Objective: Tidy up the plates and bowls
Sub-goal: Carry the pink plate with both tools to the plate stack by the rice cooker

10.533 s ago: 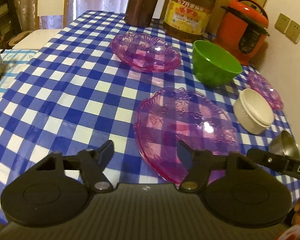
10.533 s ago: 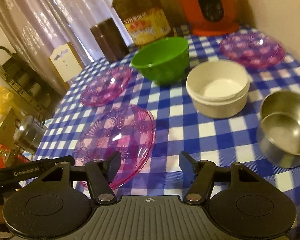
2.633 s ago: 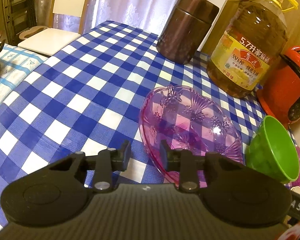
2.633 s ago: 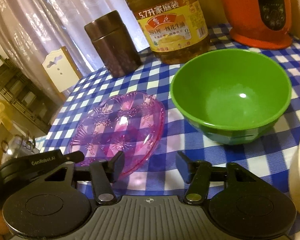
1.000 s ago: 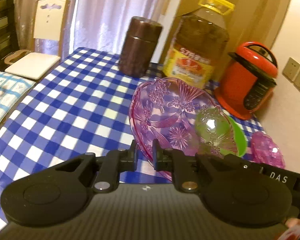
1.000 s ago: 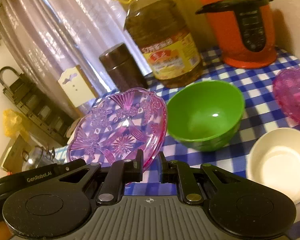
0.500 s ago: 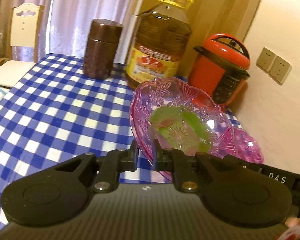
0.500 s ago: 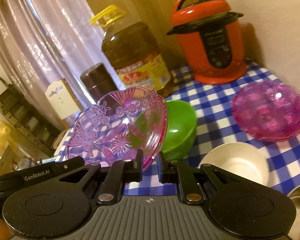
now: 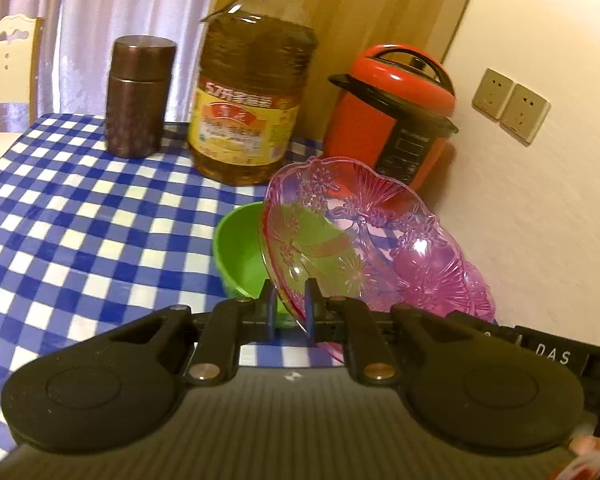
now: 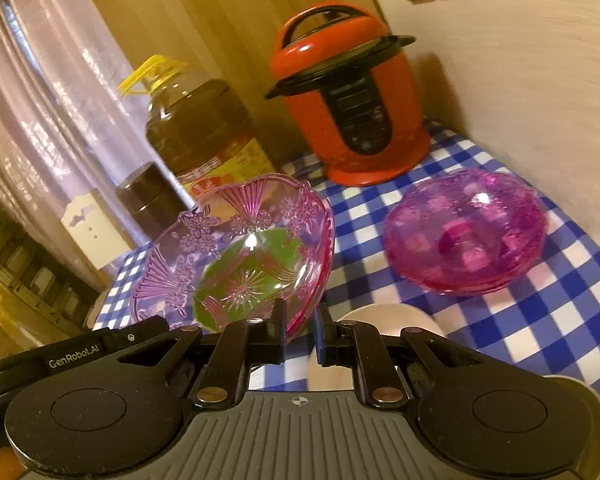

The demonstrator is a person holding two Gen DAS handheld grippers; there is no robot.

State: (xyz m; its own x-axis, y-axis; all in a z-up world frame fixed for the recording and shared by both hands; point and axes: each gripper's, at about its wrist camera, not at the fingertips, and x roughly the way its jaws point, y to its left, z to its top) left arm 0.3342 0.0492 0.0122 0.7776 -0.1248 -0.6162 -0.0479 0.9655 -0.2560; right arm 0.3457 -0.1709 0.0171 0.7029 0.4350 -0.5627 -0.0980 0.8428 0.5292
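Left wrist view: left gripper [image 9: 287, 304] pinching near rim of pink glass plate [image 9: 364, 236], fingers [image 9: 267, 307] pressed onto rim from both sides. Plate held in air, tilted, over checkered tablecloth [image 9: 72, 216]. Green bowl [image 9: 240, 256] on cloth directly behind plate, partly seen through the glass. Pink glass bowl [image 9: 472, 292] lower right, behind plate, mostly overlapped by it. Oil bottle [image 9: 252, 92] with yellow cap at back, brown canister [image 9: 138, 98] to its left, red pressure cooker [image 9: 392, 120] to its right by wall. Wall sockets [image 9: 510, 110] right of cooker. White chair [image 9: 6, 64] at far left edge, curtain [image 9: 112, 4] behind. Black bar of other gripper poking in at lower right.

Right wrist view: right gripper [image 10: 298, 330] also clamped on pink glass plate [image 10: 240, 256], fingers [image 10: 278, 328] squeezing its rim at lower right edge. Plate raised, tipped toward camera, green of bowl showing through centre. Pink glass bowl [image 10: 466, 232] resting on checkered tablecloth [image 10: 540, 320] to right, well apart from plate. White bowl [image 10: 384, 320] just beyond fingertips, below plate, mostly hidden by gripper. Red pressure cooker [image 10: 348, 100] at back, oil bottle [image 10: 196, 128] left of it, brown canister [image 10: 150, 196] partly behind plate. Left gripper's black body visible at lower left.
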